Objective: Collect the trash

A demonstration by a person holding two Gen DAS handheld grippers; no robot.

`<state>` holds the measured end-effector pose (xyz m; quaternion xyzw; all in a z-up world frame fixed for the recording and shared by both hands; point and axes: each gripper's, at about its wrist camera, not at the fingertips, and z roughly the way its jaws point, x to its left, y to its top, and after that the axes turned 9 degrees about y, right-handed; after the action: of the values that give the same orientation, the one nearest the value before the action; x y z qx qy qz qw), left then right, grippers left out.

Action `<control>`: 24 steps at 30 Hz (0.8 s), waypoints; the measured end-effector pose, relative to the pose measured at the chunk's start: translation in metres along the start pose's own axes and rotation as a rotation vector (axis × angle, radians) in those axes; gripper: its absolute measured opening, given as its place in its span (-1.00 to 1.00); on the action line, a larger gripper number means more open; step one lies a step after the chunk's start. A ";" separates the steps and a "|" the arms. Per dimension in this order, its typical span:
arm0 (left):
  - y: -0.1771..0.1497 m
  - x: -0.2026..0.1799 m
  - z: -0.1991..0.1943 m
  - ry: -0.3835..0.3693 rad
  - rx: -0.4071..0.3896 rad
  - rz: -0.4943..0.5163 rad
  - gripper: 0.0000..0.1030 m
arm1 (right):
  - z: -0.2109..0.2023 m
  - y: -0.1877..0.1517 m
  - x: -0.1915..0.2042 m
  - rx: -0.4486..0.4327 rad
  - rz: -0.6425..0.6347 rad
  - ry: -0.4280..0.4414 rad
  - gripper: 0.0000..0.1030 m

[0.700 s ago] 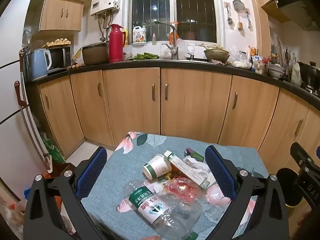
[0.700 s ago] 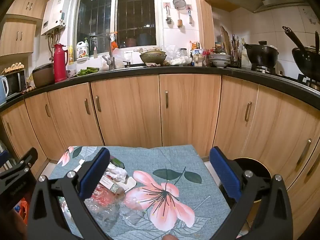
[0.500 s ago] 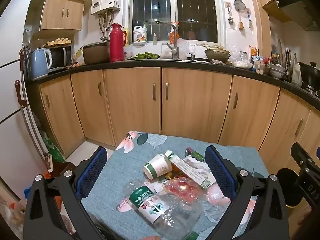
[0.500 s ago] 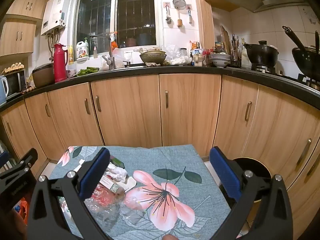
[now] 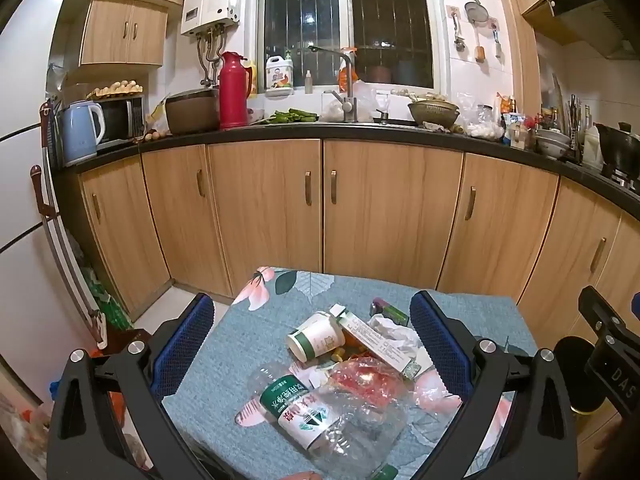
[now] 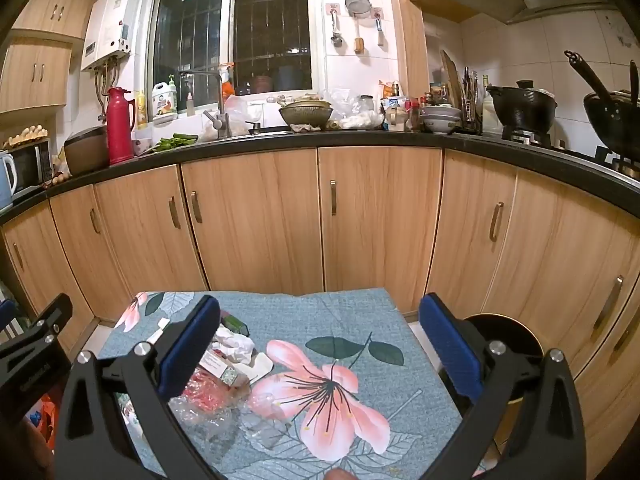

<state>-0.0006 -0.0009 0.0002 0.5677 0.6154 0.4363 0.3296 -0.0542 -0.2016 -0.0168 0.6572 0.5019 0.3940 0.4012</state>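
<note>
A heap of trash lies on a small table under a blue flowered cloth (image 5: 264, 320). Nearest is a crushed clear plastic bottle (image 5: 320, 412) with a green and white label. Behind it are a white pill jar (image 5: 316, 338) on its side, a long white carton (image 5: 376, 340), a red wrapper in clear plastic (image 5: 368, 380), crumpled white paper (image 5: 394, 328) and a small green packet (image 5: 390, 311). My left gripper (image 5: 312, 344) hangs open above the heap, touching nothing. My right gripper (image 6: 320, 344) is open over the bare flowered cloth (image 6: 332, 392), with the crumpled paper (image 6: 234, 342) and red wrapper (image 6: 208, 390) by its left finger.
Wooden kitchen cabinets (image 5: 320, 208) under a black counter (image 5: 320, 132) run behind the table. A round black bin (image 6: 508, 340) stands on the floor at the table's right. A fridge (image 5: 20, 200) and a hanging knife (image 5: 52, 216) are at the left. Floor shows beside the table's left edge.
</note>
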 end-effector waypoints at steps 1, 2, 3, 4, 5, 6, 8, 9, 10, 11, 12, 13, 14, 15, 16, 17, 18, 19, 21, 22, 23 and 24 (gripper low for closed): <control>0.000 0.000 0.000 0.000 0.001 -0.001 0.84 | 0.000 0.000 0.000 0.000 -0.001 -0.001 0.94; 0.000 0.000 -0.001 0.000 0.001 -0.002 0.84 | 0.000 0.000 0.000 -0.001 -0.001 -0.002 0.94; 0.000 0.000 -0.002 0.000 0.001 -0.001 0.84 | 0.000 0.000 0.000 -0.001 -0.001 -0.002 0.94; 0.000 -0.001 -0.003 0.001 0.000 0.000 0.84 | 0.000 0.000 0.000 0.000 -0.001 -0.001 0.94; 0.000 -0.001 -0.004 0.000 0.000 0.000 0.84 | 0.000 0.000 0.000 0.000 -0.001 -0.001 0.94; 0.000 -0.001 -0.005 0.000 -0.001 0.000 0.84 | 0.000 0.000 0.000 0.000 -0.001 -0.002 0.94; 0.003 0.001 0.000 0.000 0.003 -0.002 0.84 | 0.000 0.000 0.000 0.000 0.000 -0.001 0.94; 0.003 0.001 0.000 0.000 0.004 -0.003 0.84 | 0.000 0.000 0.000 -0.001 0.000 -0.001 0.94; 0.003 0.001 0.000 -0.001 0.005 -0.003 0.84 | 0.000 0.000 0.000 -0.001 0.000 -0.001 0.94; 0.003 0.001 0.000 -0.001 0.007 -0.003 0.84 | 0.000 0.000 0.000 0.000 0.000 0.000 0.94; 0.003 0.001 0.000 -0.001 0.007 -0.004 0.84 | 0.001 0.000 0.000 0.000 0.000 -0.001 0.94; 0.002 0.001 0.000 -0.001 0.004 -0.001 0.84 | 0.001 0.000 -0.001 0.000 0.001 0.000 0.94; 0.002 0.001 0.000 -0.001 0.004 -0.001 0.84 | 0.001 0.000 -0.001 0.000 0.001 0.000 0.94; 0.002 0.001 -0.001 -0.001 0.003 -0.001 0.84 | 0.001 0.000 -0.001 0.000 0.001 -0.002 0.94; 0.002 0.001 0.000 -0.001 0.003 -0.002 0.84 | 0.001 0.000 -0.001 0.001 0.002 -0.001 0.94; 0.002 0.001 0.000 -0.001 0.004 -0.001 0.84 | 0.001 0.000 -0.001 0.000 0.002 0.000 0.94; 0.002 0.001 0.000 -0.001 0.004 -0.002 0.84 | 0.001 0.000 -0.001 0.000 0.004 -0.001 0.94; 0.002 0.002 0.000 0.000 0.004 -0.003 0.84 | 0.001 0.000 -0.001 0.001 0.002 0.000 0.94; 0.003 0.002 0.000 -0.002 0.008 -0.003 0.84 | 0.001 0.001 -0.002 0.001 0.002 0.000 0.94; 0.003 0.002 0.000 -0.002 0.010 -0.004 0.84 | 0.001 0.001 -0.002 0.001 0.002 0.000 0.94; 0.003 0.003 0.000 -0.002 0.012 -0.004 0.84 | 0.002 -0.002 0.000 0.001 0.001 0.001 0.94; 0.000 0.002 0.003 -0.003 0.011 -0.003 0.84 | 0.002 -0.003 0.000 0.001 0.001 0.001 0.94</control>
<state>0.0017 0.0013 -0.0004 0.5694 0.6180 0.4316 0.3280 -0.0532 -0.2013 -0.0205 0.6575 0.5021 0.3940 0.4004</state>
